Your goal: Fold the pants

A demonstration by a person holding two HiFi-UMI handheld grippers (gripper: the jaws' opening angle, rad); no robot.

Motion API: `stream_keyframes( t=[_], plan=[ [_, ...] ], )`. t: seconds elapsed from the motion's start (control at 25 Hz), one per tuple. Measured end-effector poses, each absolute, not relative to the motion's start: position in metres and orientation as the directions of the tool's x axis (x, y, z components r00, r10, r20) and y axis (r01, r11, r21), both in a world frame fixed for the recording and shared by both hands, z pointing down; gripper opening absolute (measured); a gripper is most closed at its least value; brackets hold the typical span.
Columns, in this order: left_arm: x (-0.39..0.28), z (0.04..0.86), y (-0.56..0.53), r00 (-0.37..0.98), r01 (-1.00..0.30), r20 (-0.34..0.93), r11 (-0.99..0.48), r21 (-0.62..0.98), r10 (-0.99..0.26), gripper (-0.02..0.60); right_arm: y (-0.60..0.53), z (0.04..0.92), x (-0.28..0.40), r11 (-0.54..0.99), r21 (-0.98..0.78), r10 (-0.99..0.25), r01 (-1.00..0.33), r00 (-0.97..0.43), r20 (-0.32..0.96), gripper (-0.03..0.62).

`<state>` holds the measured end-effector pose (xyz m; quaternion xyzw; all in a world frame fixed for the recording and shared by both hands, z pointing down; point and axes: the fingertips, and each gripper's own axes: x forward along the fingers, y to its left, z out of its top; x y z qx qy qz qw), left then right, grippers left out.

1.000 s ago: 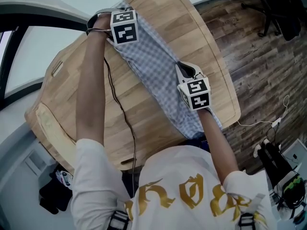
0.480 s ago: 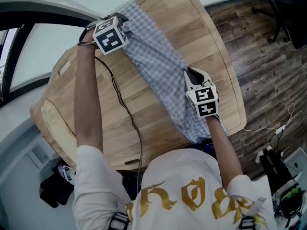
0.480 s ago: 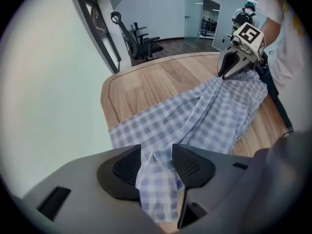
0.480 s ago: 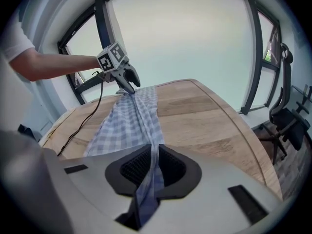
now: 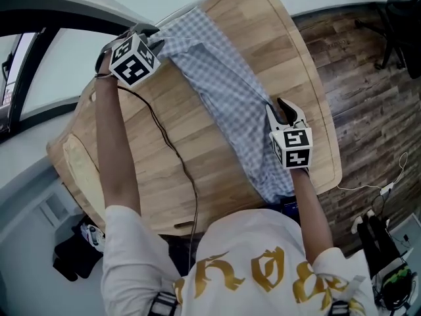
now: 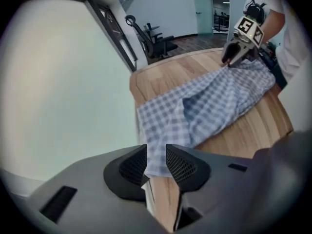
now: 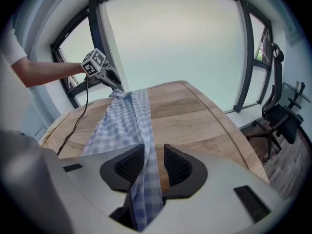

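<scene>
Pants (image 5: 227,94) stretched diagonally across the worktop (image 5: 263,38).
We see the left claw (image 6: 156,162) closing round their far-edge corner, the right claw (image 7: 154,167) opening with fabric between; bare wood either side.

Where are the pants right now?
Head view: the checked pants stretch diagonally across the wooden table, right of centre, from far edge to near edge.

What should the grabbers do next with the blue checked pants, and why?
Probably finish pinching the far end of the blue-and-white checked pants with the left gripper. Its jaws are closing with cloth between them, not yet clamped, while the right gripper is opening its jaws around the near end, so nothing grips the pants now.
</scene>
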<state>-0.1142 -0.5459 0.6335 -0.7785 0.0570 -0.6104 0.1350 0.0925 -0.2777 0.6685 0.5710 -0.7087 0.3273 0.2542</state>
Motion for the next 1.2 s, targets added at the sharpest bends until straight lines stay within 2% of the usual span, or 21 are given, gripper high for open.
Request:
stream_keyframes(
  t=[0.12, 0.24, 0.36, 0.4, 0.48, 0.64, 0.8, 0.96, 1.04, 1.2],
  plan=[
    [-0.139, 0.658, -0.513, 0.178, 0.116, 0.973, -0.978, -0.171, -0.149, 0.141, -0.277, 0.674, 0.090, 0.132, -0.190, -0.634, -0.973, -0.231, 0.738, 0.137],
    [-0.152, 0.674, -0.493, 0.140, 0.126, 0.984, -0.984, -0.127, -0.109, 0.173, -0.277, 0.675, 0.088, 0.136, -0.199, -0.632, -0.970, -0.240, 0.736, 0.127],
    [-0.160, 0.685, -0.502, 0.103, 0.129, 0.974, -0.969, -0.212, -0.200, 0.184, -0.277, 0.676, 0.088, 0.144, -0.205, -0.631, -0.968, -0.249, 0.735, 0.127],
    [-0.160, 0.685, -0.510, 0.095, 0.138, 0.962, -0.954, -0.267, -0.256, 0.158, -0.277, 0.676, 0.089, 0.145, -0.206, -0.629, -0.968, -0.251, 0.735, 0.127],
    [-0.158, 0.683, -0.523, 0.100, 0.144, 0.937, -0.927, -0.346, -0.334, 0.052, -0.276, 0.676, 0.088, 0.148, -0.209, -0.627, -0.967, -0.255, 0.736, 0.126],
    [-0.143, 0.667, -0.542, 0.141, 0.042, 0.929, -0.936, -0.350, -0.341, 0.043, -0.276, 0.676, 0.088, 0.149, -0.211, -0.628, -0.966, -0.258, 0.734, 0.124],
    [-0.115, 0.644, -0.584, 0.176, -0.037, 0.893, -0.910, -0.414, -0.414, 0.043, -0.278, 0.666, 0.085, 0.189, -0.180, -0.666, -0.965, -0.261, 0.699, 0.097],
    [-0.075, 0.636, -0.618, 0.198, -0.061, 0.873, -0.894, -0.443, -0.446, 0.043, -0.278, 0.654, 0.087, 0.192, -0.139, -0.702, -0.971, -0.235, 0.673, 0.072],
    [-0.058, 0.642, -0.626, 0.201, -0.066, 0.874, -0.896, -0.439, -0.443, 0.043, -0.277, 0.650, 0.094, 0.165, -0.123, -0.718, -0.979, -0.204, 0.666, 0.027],
    [-0.042, 0.659, -0.636, 0.173, -0.074, 0.858, -0.875, -0.478, -0.483, 0.043, -0.283, 0.652, 0.109, 0.142, -0.136, -0.717, -0.980, -0.197, 0.669, 0.025]
  ],
)
